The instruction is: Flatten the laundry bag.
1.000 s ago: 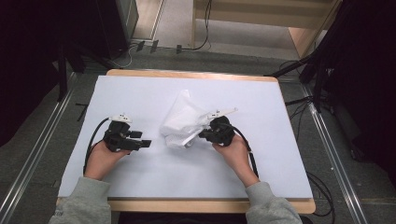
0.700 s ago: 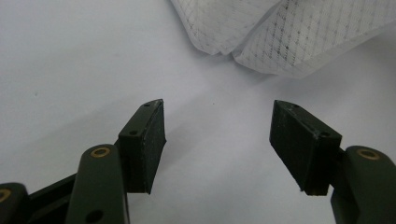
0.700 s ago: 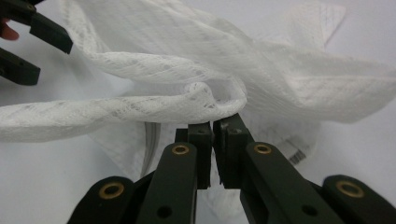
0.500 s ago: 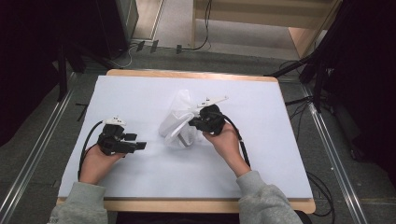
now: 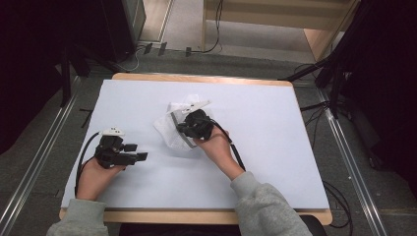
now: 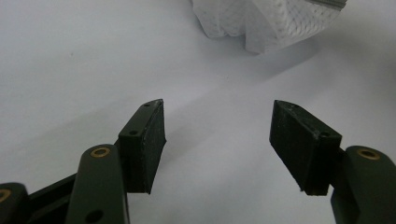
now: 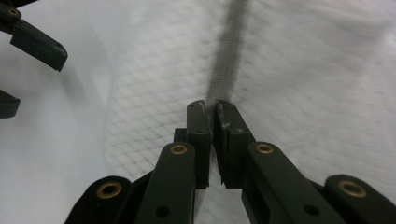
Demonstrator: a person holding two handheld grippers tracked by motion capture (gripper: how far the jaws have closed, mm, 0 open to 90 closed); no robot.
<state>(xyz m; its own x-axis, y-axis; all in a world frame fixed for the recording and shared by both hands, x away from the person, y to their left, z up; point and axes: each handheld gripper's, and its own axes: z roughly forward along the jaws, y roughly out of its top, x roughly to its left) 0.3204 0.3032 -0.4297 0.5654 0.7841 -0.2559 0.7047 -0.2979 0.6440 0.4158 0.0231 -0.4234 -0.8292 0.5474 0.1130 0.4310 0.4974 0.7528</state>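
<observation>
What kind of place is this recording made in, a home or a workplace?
Most likely a lab or test workspace, not a home. A plain table with a white cover and a bare wooden edge stands between metal floor rails, loose cables run over the grey floor behind it, and dark equipment stands flank the table.

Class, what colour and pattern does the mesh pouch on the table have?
White diamond mesh pouch with a grey zip; clearest in the right gripper view.

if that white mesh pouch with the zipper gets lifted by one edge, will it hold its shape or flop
Probably flop: the mesh pouch already lies crumpled and folded on the table, so it looks like thin, soft fabric. It is likely light too, with nothing bulky visible inside. The right gripper, jaws closed at the zipper, suggests that firmer seam is the surest place to pinch.
</observation>
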